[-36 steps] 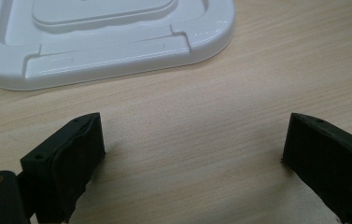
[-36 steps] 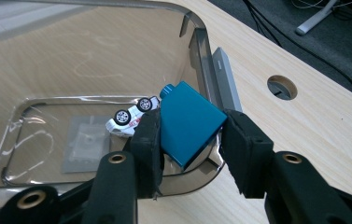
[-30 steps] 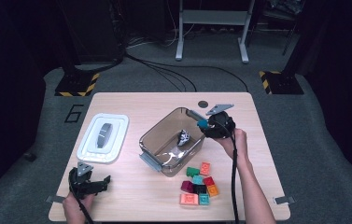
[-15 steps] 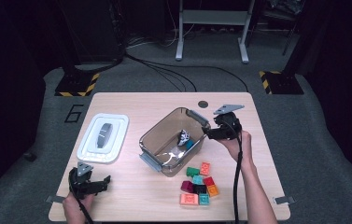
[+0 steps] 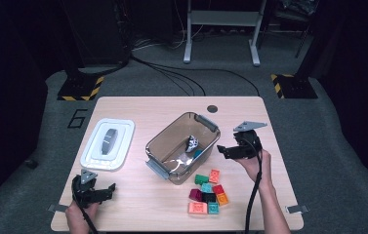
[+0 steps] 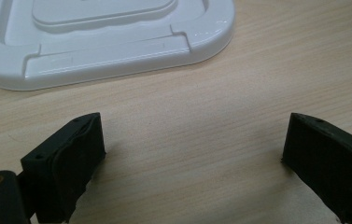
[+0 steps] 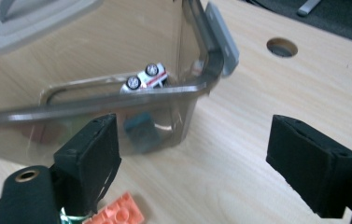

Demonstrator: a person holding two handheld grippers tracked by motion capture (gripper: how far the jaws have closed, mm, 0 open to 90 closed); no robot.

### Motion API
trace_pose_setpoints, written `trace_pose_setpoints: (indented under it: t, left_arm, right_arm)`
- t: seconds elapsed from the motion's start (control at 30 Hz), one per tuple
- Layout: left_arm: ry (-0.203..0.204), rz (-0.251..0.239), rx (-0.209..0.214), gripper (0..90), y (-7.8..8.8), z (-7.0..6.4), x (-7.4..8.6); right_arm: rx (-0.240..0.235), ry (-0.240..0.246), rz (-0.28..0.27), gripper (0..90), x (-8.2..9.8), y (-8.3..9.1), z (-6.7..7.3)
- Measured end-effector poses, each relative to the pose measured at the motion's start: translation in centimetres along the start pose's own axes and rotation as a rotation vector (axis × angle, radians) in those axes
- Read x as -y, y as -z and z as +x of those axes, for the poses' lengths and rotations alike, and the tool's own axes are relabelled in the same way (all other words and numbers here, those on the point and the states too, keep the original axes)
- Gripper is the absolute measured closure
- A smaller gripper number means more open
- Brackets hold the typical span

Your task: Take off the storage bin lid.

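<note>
1. The right gripper hangs just beside the right wall of the clear bin, above the worktop. Its jaws have just been opening and now stand wide, with nothing between them; in the right gripper view only bare wood shows in the gap.
2. The clear bin sits mid-worktop, set at a slant, with grey latches at its near-left and far-right ends. Inside it lie a white toy car, tipped on its side with wheels showing, and a teal brick against the right wall.
3. Loose building bricks lie in a cluster near and right of the bin, apart from it: green, orange, red, black, maroon, pink and teal. An orange brick shows just under the right gripper's left jaw.
4. The left gripper rests low at the near-left corner of the worktop, jaws wide and empty in the left gripper view.
5. The white bin lid lies flat on the left of the worktop, well apart from the bin and just beyond the left gripper.
</note>
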State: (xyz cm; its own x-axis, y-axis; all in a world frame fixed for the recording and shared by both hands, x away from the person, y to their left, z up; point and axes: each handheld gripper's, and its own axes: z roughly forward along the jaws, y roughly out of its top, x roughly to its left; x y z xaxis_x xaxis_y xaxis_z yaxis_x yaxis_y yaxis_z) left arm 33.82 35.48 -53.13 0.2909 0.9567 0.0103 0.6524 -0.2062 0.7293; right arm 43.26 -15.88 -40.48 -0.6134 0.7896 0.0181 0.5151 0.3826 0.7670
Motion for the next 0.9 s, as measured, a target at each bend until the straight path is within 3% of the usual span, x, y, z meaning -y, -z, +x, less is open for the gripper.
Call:
trace_pose_setpoints:
  t: [0.37, 0.67, 0.9]
  left_arm:
    - [0.000, 0.003, 0.003, 5.4, 0.0, 0.0, 0.0]
    - [-0.002, 0.012, 0.006, 5.4, 0.1, 0.1, 0.0]
    - [-0.001, 0.008, 0.006, 5.4, 0.0, 0.1, 0.0]
  right_arm:
    - [-0.043, -0.041, 0.077, 14.9, 4.1, -2.0, 1.6]
    - [-0.054, -0.065, 0.142, 17.4, 6.1, -4.6, 3.2]
    - [-0.008, -0.159, 0.154, 17.9, 6.6, -6.0, 3.6]
